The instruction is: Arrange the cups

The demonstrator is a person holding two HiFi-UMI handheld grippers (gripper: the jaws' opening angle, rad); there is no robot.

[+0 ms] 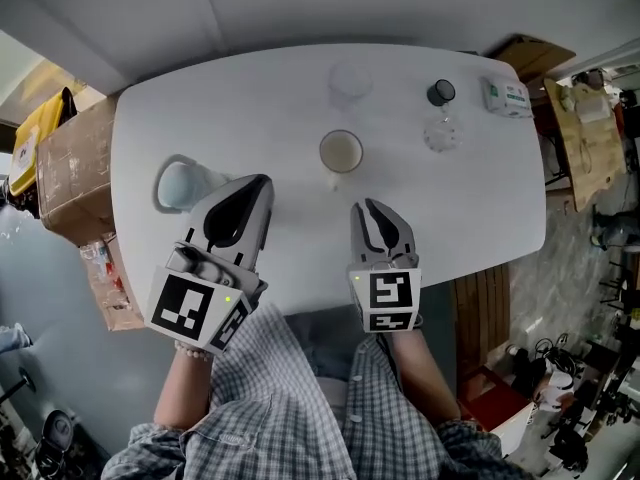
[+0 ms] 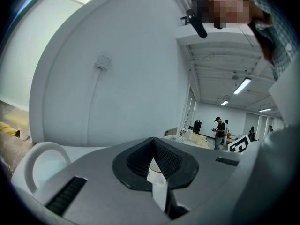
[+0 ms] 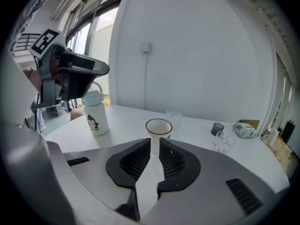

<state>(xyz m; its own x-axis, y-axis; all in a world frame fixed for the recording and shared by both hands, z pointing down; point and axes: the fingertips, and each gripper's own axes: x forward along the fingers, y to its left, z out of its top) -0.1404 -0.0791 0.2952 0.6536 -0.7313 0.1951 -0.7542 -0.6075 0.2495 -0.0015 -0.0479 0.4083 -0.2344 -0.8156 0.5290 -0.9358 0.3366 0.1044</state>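
Two grippers: left gripper point(image 1: 255, 190) at 7 o'clock and right gripper point(image 1: 375, 208) at 6 o'clock, low over the near side of the white rounded tabletop point(image 1: 250, 98).
Left fingers: closed tip to tip, nothing between them; turned on one side, just beside the mug.
Right fingers: drawn almost together with only a thin slit left, gripping nothing; aimed at the cream cup.
Cups: cream-lined white cup with a dark rim point(image 1: 341, 152) near the centre; clear glass tumbler point(image 1: 350, 80) at 12 o'clock; small dark grey cup point(image 1: 441, 92) at 2 o'clock; white lidded mug with a penguin print point(image 1: 183, 185) at 9 o'clock.
Step in hand: by the look of it, the approach before a first pick; no cup held yet.
Next move: probably spreading the right fingers wider than the cream cup's wall, then easing forward around it.
Hard to make out: transparent glass piece point(image 1: 441, 133) below the grey cup, shape unclear; tumbler faint against the white; intended arrangement not shown.
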